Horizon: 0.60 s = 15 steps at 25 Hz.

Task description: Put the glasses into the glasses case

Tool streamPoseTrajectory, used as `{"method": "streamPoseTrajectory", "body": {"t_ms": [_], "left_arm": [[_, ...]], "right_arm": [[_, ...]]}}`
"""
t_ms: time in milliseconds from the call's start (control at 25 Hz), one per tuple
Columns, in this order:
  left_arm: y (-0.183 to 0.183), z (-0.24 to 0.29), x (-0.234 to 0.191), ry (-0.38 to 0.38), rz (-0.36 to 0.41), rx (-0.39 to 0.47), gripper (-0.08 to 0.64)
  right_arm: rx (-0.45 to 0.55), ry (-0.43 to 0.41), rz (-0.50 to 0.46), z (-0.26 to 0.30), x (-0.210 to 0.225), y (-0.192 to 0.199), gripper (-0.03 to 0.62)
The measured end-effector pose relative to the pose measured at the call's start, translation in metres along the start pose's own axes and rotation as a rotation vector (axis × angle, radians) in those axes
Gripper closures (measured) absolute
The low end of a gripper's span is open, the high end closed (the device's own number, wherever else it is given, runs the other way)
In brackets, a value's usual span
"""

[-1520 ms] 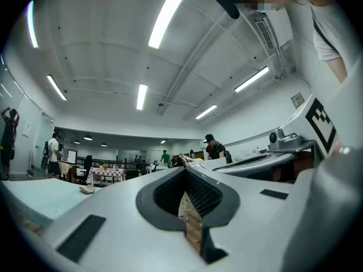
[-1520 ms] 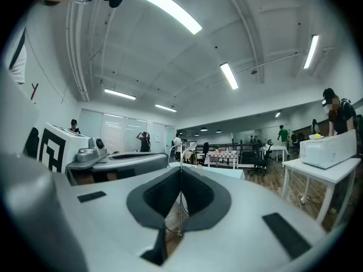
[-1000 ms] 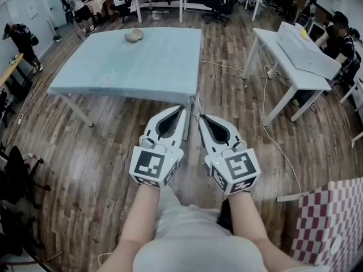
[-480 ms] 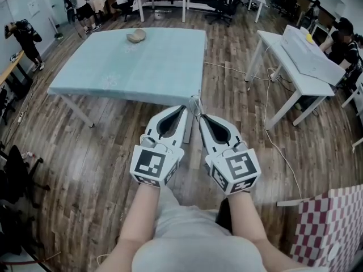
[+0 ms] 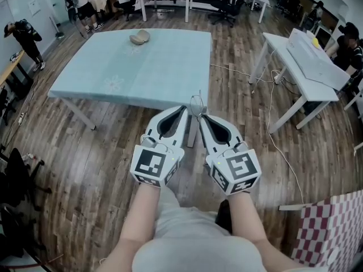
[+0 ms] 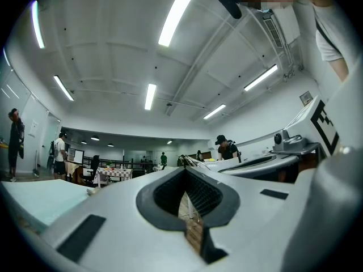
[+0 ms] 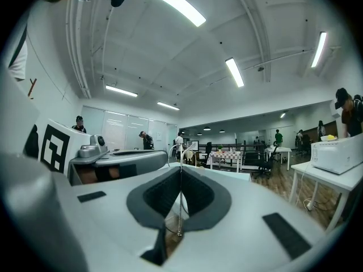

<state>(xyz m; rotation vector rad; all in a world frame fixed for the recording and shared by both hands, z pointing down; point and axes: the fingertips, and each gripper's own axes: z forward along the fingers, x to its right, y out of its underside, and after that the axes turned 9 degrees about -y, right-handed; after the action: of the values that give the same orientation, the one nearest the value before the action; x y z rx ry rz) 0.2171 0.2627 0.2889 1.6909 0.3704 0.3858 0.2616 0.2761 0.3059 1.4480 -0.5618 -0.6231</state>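
1. table [image 5: 164, 67]: the case sits far left on it, a long reach, and a shove could skid the case. count: one.
2. tongs: left gripper [image 5: 184, 110] clenched, empty; right gripper [image 5: 199, 117] clenched on the glasses. count: two.
3. glasses case [image 5: 139, 37]: looks open, well apart from the glasses. count: one.
4. glasses [image 7: 180, 208]: thin wire pinched at the tips, could slip or bend. count: one pair.

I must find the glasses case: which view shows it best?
Head view: the glasses case lies on the far part of the light blue table, seen whole from above. The left gripper view gives at most a tiny pale blob; the right gripper view shows none.
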Motion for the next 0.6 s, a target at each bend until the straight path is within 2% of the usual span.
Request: {"method": "streamPoseTrajectory", "body": {"t_ms": [600], "left_arm": [[0.012, 0.031, -0.067, -0.009, -0.012, -0.027, 0.552]], "right_arm": [[-0.024, -0.004, 0.023, 0.069, 0.01, 0.003, 0.581]]}}
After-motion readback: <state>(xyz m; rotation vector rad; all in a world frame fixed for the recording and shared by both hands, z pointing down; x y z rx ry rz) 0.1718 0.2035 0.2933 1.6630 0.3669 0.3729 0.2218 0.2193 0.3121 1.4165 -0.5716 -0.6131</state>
